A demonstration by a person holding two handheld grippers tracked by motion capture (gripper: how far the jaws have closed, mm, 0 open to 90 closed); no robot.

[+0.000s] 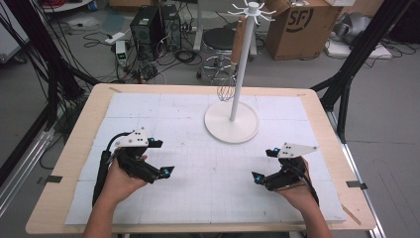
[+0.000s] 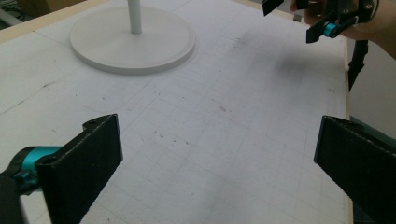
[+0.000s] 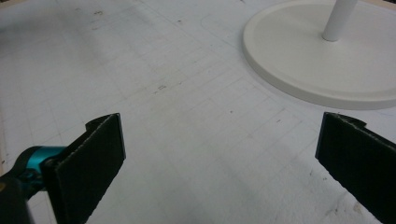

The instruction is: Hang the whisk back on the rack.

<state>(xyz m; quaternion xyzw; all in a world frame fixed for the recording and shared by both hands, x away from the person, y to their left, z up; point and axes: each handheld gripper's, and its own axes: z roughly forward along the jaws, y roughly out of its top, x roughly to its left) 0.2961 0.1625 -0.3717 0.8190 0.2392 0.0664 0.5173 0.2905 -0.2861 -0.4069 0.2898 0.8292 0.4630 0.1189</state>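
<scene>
**On the mat, both grippers wide apart**

Above the white mat, at twelve o'clock, stands the white rack, a whisk hanging from it. Left gripper at eight o'clock and right gripper at four o'clock both gape, holding nothing.

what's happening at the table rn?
A person holds a set of tongs in each hand, low over the white mat. The left tongs and right tongs are both wide open with nothing between them. Both angle towards the white stand at the far middle of the mat, where a whisk with a wooden handle hangs from the top hooks. Nothing is being touched at this moment.
</scene>
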